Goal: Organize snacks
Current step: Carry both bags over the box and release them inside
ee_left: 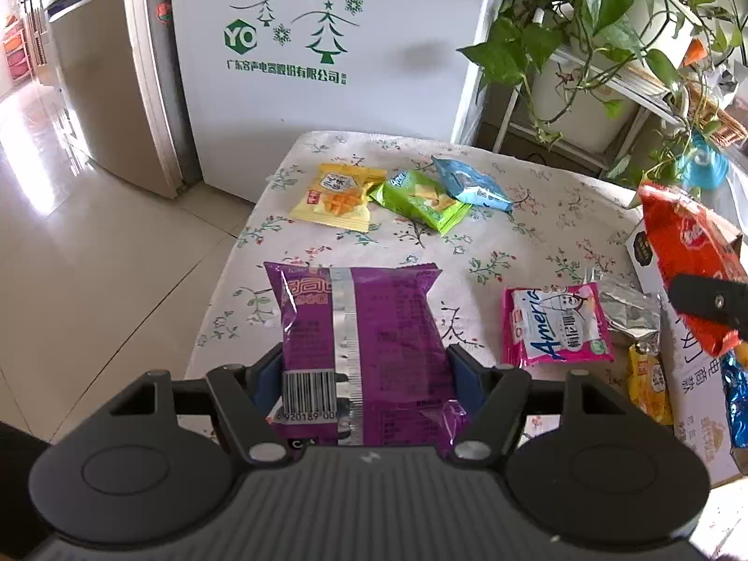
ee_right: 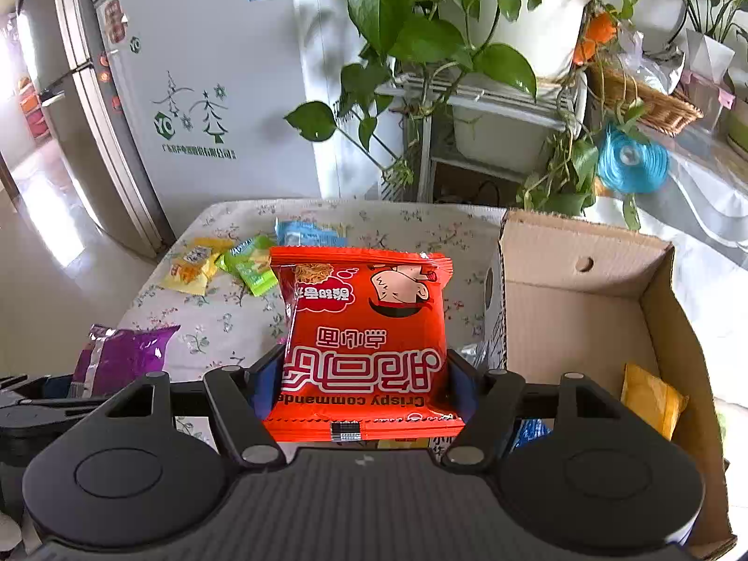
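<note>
**Landmark:** open brown cardboard box (ee_right: 584, 308), at the right edge of the floral-cloth table (ee_left: 537, 229).

**Held, left:** purple foil snack packet with a silver back seam and barcode (ee_left: 364, 346), clamped across its width by the left gripper (ee_left: 367, 374), raised above the table, left of the box.

**Held, right:** red-orange crinkle-edged noodle-snack packet (ee_right: 364, 336), clamped across its width by the right gripper (ee_right: 364, 378), raised just left of the box's near wall, not yet over the opening.

**In the box:** a yellow packet (ee_right: 650, 397) against the right wall; a blue wrapper (ee_right: 530, 435) partly hidden behind the right gripper.

**On the table, loose:** pink-bordered white packet (ee_left: 556, 327) and crumpled silver foil packet (ee_left: 629, 311), just left of the box; small yellow packet (ee_left: 336, 196), green packet (ee_left: 420, 198) and light blue packet (ee_left: 470, 182), well apart from the box at the far left.

**Risks, as judged:**
- Both packets are air-filled and slick; a grip on the sides alone may let one slide out before it reaches the box.
- Squeezing harder could burst a seal or crush the contents.
- The red-orange packet could catch the box's upright flap (ee_right: 551, 238) on the way in and tip the light box.
- The two grippers are close; moving both to the box at once may make them collide.
</note>
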Motion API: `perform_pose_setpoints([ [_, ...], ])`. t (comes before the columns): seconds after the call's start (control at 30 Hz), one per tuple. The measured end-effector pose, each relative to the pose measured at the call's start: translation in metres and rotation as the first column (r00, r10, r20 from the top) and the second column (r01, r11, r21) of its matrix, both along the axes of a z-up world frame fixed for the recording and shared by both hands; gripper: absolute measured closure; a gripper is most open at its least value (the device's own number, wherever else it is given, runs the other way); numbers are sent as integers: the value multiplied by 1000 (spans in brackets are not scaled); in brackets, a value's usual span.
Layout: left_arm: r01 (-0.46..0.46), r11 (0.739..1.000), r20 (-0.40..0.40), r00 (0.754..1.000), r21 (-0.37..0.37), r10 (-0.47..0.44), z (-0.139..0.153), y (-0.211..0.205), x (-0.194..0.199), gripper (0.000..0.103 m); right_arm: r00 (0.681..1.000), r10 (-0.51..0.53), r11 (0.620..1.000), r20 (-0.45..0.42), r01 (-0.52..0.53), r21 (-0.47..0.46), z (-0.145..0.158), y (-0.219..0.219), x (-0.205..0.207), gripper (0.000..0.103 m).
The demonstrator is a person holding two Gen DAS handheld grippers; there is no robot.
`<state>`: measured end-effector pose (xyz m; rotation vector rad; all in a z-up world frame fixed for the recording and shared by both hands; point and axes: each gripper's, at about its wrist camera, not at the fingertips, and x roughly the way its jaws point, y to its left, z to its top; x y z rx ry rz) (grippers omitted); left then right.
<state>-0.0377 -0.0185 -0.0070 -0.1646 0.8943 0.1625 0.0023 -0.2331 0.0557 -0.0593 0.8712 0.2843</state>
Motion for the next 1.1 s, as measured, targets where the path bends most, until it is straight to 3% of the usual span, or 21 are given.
perform_pose_setpoints([
  [0.33,26,999,15,1000,22,-26,20,-14,-12,33,997,-35,999,63,33,36,20,-20,-5,28],
  [0.67,119,993,57,991,5,-119,50,-52,-15,33,988,-100,985,120,80,156,53,-65,-8,28],
  [1.1,312,949,112,946,-43,-305,73,-131,-9,33,953,-269,934,137,224,277,76,-144,-14,28],
])
